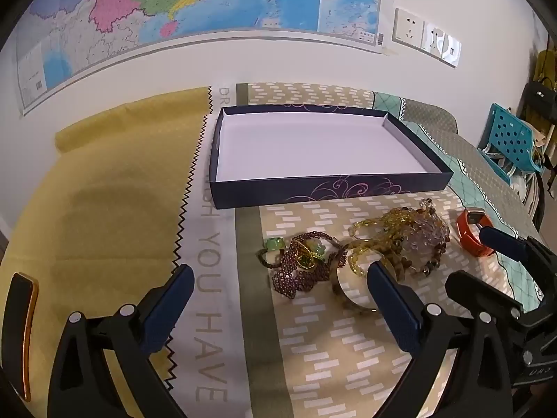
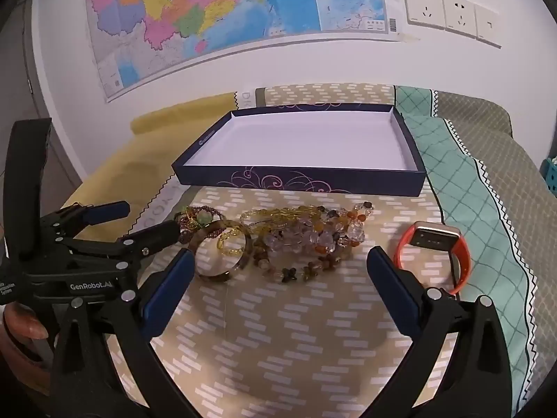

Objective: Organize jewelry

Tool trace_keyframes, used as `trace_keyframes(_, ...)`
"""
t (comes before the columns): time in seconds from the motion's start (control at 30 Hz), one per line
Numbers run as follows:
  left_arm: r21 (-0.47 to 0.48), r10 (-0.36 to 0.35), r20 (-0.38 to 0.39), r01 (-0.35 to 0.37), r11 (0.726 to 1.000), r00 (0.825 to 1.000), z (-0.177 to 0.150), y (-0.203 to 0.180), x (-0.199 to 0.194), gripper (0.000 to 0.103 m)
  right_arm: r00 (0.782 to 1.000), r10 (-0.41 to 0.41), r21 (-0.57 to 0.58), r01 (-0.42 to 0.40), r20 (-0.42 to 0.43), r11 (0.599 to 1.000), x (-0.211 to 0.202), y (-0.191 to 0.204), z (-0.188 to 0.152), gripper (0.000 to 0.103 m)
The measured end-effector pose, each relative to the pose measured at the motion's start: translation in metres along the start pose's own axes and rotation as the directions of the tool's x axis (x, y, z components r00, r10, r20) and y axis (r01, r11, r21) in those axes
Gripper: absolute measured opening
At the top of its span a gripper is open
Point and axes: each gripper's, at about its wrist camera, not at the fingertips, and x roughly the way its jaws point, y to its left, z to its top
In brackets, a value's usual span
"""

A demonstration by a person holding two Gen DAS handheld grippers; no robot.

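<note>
Both grippers wide, nothing held.
I had left gripper [image 1: 280, 285] and right gripper [image 2: 280, 271] above the tangled beaded jewelry pile [image 2: 296, 237], lying before the shallow navy cardboard box [image 2: 299, 177] on the bed.

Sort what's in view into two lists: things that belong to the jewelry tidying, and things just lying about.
Part of the job:
- dark box, nothing in it
- heap of beaded bracelets
- brown bangle
- orange watch
- left gripper and right gripper, both open

Just lying about:
- wall map
- wall sockets
- blue chair
- yellow cloth
</note>
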Motion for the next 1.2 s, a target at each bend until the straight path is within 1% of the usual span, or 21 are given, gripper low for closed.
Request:
trace_keyframes(0.13,0.001,0.006,-0.007,-0.006,1.000,1.000,0.001,0.003,0.002,0.096,1.000,0.020,-0.008,-0.020,0.022,1.000,-0.001,0.004,0.000,0.097)
trace_keyframes(0.17,0.003,0.005,-0.005,-0.005,1.000,1.000,0.002,-0.005,-0.002,0.096,0.999,0.019,-0.008,-0.019,0.029,1.000,-0.002,0.005,0.001,0.097)
trace_keyframes(0.2,0.004,0.004,-0.005,-0.004,1.000,1.000,0.002,-0.005,-0.003,0.096,0.999,0.026,-0.006,-0.026,0.033,1.000,-0.002,0.005,0.001,0.097)
trace_keyframes(0.23,0.006,0.007,-0.002,-0.007,1.000,1.000,0.002,-0.005,-0.003,0.096,1.000,0.008,0.013,-0.008,0.009,1.000,-0.008,-0.004,-0.002,0.097)
trace_keyframes(0.5,0.030,0.020,0.007,-0.020,0.999,1.000,-0.004,-0.007,-0.008,0.096,1.000,0.023,0.037,-0.022,-0.015,0.999,-0.011,-0.009,0.005,0.097)
trace_keyframes(0.53,0.033,0.019,0.005,-0.019,0.999,1.000,-0.003,-0.007,-0.007,0.096,1.000,0.019,0.036,-0.018,-0.008,0.999,-0.010,-0.009,-0.001,0.097)
trace_keyframes(0.77,0.038,0.016,-0.003,-0.016,0.999,1.000,-0.003,-0.008,-0.003,0.096,1.000,0.020,0.040,-0.020,-0.003,0.999,-0.010,-0.008,-0.002,0.097)
trace_keyframes(1.2,0.053,0.011,0.008,-0.012,0.999,1.000,-0.006,-0.013,-0.001,0.096,0.999,0.031,0.044,-0.031,-0.005,0.999,-0.011,-0.011,-0.003,0.097)
